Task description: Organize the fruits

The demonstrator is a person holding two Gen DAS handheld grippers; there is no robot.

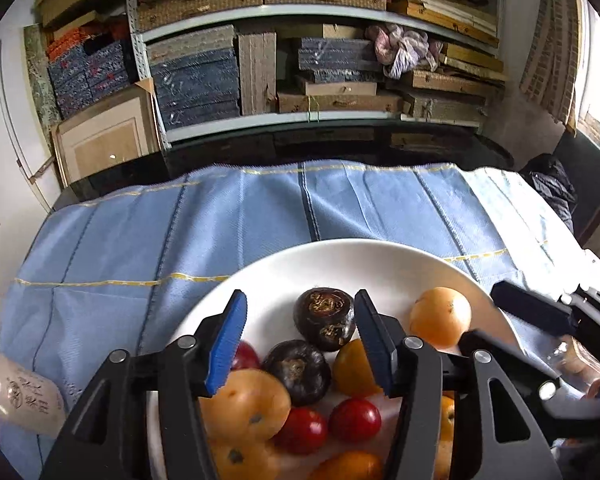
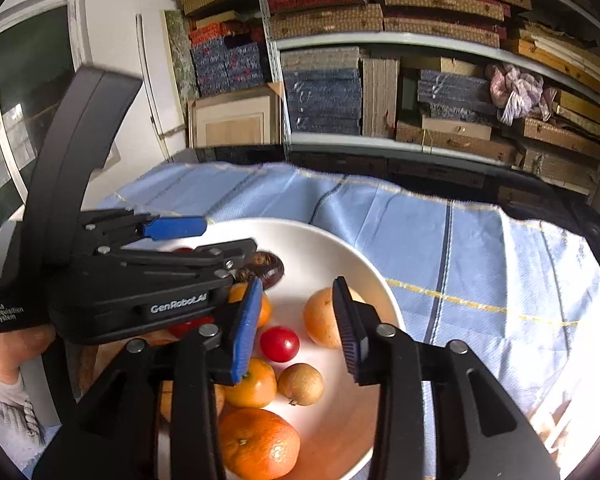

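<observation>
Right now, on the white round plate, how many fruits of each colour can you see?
Orange round fruits: at least 6, some partly hidden
Small red round fruits: 3
Dark brown round fruits: 2
Small tan round fruit: 1
Total: at least 12

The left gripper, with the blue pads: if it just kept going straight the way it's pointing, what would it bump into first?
Probably the dark brown fruit in the white plate. It sits between and just beyond the open left gripper, though depth is hard to judge.
</observation>
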